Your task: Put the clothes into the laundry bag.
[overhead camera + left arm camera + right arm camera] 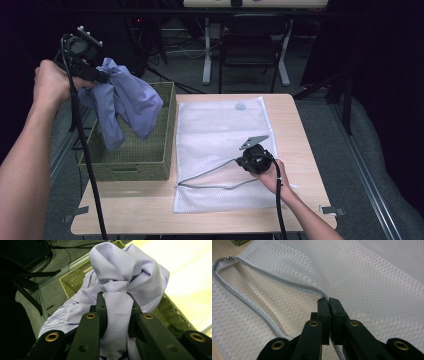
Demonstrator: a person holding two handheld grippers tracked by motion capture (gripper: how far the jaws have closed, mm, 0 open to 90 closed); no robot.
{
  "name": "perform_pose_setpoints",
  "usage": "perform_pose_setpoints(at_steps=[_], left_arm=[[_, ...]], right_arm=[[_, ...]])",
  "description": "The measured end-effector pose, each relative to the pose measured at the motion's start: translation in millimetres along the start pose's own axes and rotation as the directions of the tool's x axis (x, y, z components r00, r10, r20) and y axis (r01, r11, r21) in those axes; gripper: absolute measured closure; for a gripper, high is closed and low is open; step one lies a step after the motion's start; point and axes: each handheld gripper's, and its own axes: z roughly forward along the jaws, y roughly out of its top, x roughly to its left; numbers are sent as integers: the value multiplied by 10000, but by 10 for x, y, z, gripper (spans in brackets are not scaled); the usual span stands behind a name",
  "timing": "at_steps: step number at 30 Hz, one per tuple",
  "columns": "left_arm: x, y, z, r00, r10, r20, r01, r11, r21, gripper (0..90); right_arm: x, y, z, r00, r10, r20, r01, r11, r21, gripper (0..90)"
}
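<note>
Lavender garment point(127, 100), white mesh bag point(220, 127) (grey zipper point(210, 186)).

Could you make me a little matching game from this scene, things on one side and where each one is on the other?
Things:
1. lilac garment
2. woven basket
3. white mesh bag
4. chair

Places:
A. lying flat on the table, zip edge pinched by the right gripper
B. standing beyond the table
C. hanging from the left gripper
D. at the table's left edge

Pairs: 1-C, 2-D, 3-A, 4-B

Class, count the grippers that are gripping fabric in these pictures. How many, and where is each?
2. The left gripper holds the lilac garment above the woven basket; the right gripper pinches the mesh bag's zipper edge on the table.
</note>
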Motion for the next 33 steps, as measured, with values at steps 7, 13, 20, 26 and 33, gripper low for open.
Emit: perform_pose_setpoints(at_steps=[7, 13, 20, 26, 33], left_arm=[[-55, 66, -76, 9998, 189, 67, -188, 9997, -162, 786], [-120, 144, -180, 9990, 416, 167, -408, 9981, -469, 785], [-261, 240, -316, 9958, 839, 357, -812, 9941, -717, 785], [-421, 337, -406, 9893, 1301, 663, -1232, 9875, -986, 785], [-649, 431, -432, 9763, 1844, 1130, -1687, 9763, -1356, 785]], right_arm=[[4, 3, 4, 10000, -33, 15, 33, 10000, 2, 882], [-5, -3, 13, 10000, -40, 1, 40, 10000, 15, 882], [13, 3, 7, 10000, -14, -18, 14, 10000, -14, 882], [-1, -3, 7, 10000, 8, -38, -8, 10000, -4, 882], [7, -1, -13, 10000, 23, 2, -23, 10000, -46, 881]])
